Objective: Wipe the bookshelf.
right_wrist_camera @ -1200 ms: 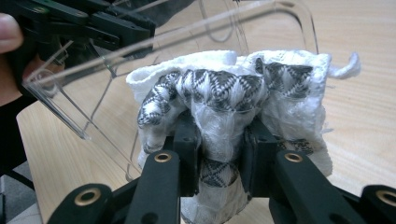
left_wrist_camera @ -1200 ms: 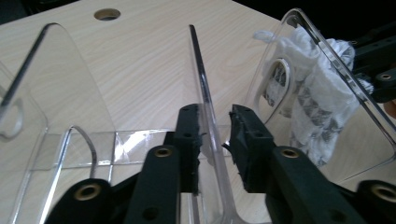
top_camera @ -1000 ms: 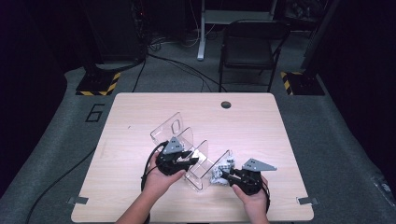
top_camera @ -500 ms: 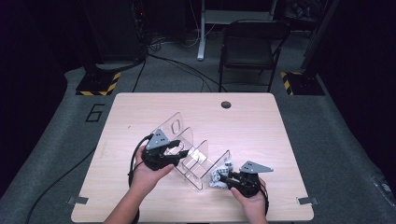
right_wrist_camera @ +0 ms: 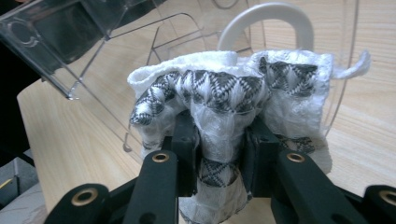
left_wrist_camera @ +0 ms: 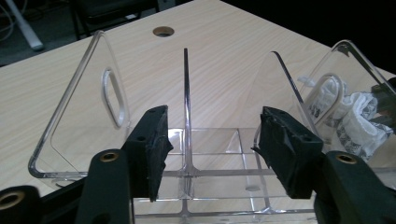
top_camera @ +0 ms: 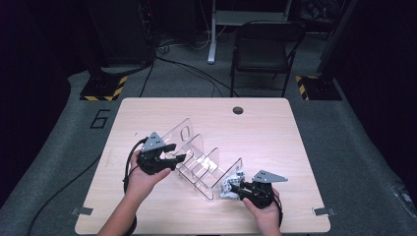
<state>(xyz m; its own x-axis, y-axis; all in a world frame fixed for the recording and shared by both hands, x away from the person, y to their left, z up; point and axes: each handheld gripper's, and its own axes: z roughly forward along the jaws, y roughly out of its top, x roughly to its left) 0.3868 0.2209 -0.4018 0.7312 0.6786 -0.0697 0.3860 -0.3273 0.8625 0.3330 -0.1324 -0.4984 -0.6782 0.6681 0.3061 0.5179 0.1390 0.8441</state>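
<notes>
Dim, dark surroundings around an evenly lit pale wooden table [top_camera: 275, 132], faint glare along the clear acrylic divider rack [left_wrist_camera: 187, 102], soft focus on close black jaws.

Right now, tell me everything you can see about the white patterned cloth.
The cloth is a small bunched piece of white fabric, partly sheer, with bands of dark grey-and-white zigzag weave. It sits crumpled on the wooden table near its front edge, against the right end of the clear acrylic rack. The right tongs are shut on a fold of it, holding it bunched up.
</notes>
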